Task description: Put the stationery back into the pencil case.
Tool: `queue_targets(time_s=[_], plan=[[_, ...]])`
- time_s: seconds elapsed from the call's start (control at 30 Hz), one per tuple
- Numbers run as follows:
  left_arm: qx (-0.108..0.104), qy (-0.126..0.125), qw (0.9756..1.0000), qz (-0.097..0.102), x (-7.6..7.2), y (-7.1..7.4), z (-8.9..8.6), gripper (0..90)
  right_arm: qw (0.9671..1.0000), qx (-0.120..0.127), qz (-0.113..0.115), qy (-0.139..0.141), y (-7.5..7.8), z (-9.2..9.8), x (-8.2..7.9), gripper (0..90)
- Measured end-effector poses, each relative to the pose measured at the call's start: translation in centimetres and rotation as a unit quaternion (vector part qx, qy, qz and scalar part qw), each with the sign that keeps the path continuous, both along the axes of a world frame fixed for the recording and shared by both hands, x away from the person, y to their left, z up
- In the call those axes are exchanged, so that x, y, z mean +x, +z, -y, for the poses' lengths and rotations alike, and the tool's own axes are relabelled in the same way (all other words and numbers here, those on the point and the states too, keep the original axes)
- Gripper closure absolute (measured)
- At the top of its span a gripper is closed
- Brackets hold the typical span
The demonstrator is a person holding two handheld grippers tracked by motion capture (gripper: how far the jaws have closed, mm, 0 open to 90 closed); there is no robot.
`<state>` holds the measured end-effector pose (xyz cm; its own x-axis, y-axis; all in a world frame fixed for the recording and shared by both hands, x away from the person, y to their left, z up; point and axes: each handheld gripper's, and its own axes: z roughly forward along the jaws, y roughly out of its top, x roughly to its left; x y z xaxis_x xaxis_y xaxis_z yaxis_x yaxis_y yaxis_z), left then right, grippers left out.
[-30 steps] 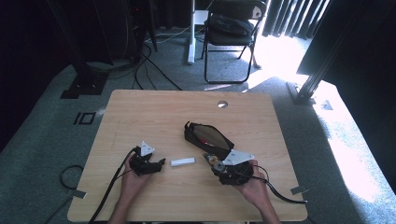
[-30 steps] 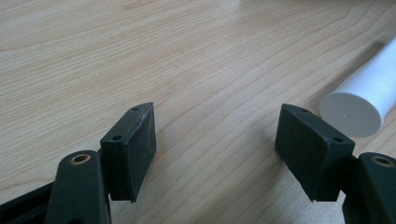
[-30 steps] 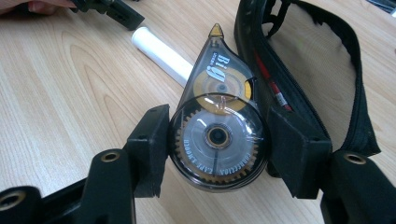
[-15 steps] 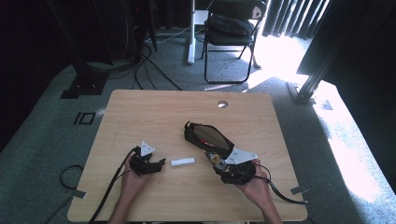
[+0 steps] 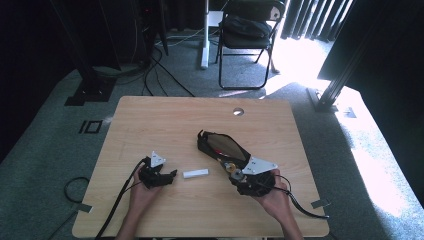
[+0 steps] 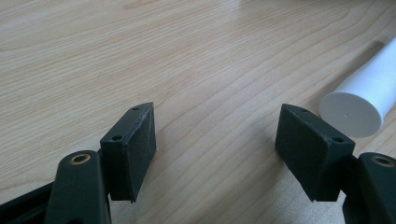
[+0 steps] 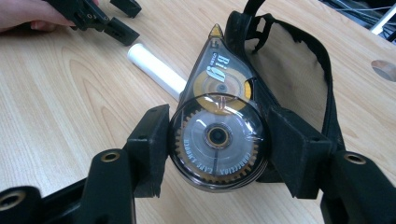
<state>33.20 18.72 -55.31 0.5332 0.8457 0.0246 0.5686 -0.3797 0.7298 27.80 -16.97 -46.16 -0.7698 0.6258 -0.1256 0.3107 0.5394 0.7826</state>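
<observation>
A clear, teardrop-shaped plastic correction-tape dispenser [image 7: 218, 130] with toothed wheels and a yellow hub inside is pinched at its round end between the two black pads of the right gripper [image 7: 219, 149], one pad pressed against each side of the casing; its narrow yellow tip is pointed toward twelve o'clock in the right gripper view. In the high view, the right gripper [image 5: 239, 175] is seen at about five o'clock on the light wooden table [image 5: 165, 120], held by the person's right hand [image 5: 274, 199], with the dispenser [image 5: 232, 169] carried at the near end of an open black fabric pencil pouch [image 5: 220, 146]. The pouch is laid near the middle of the table, stretched from ten o'clock to four o'clock, and its reddish-brown lining is exposed. A short white plastic cylinder [image 5: 195, 173] is laid flat on the wood between the two grippers, just to the nine o'clock side of the dispenser. The left gripper [image 5: 170, 176] is rested at about seven o'clock on the table, held by the left hand [image 5: 142, 192], and its jaws are spread apart with bare wood between them. In the left gripper view, the white cylinder [image 6: 362, 100] is seen at three o'clock, just outside the right-hand pad and clear of it, its flat round end turned toward the camera.
</observation>
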Motion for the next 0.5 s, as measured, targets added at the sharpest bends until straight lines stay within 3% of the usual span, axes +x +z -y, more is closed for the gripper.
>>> queue_targets(time_s=[0.5], plan=[[0.000, 0.000, 1.0000, 0.000, 0.00, 0.00, 0.00, 29.5, 0.9999, 0.003, 0.008, -0.007, 0.55, 0.33, 0.41, 41.2]])
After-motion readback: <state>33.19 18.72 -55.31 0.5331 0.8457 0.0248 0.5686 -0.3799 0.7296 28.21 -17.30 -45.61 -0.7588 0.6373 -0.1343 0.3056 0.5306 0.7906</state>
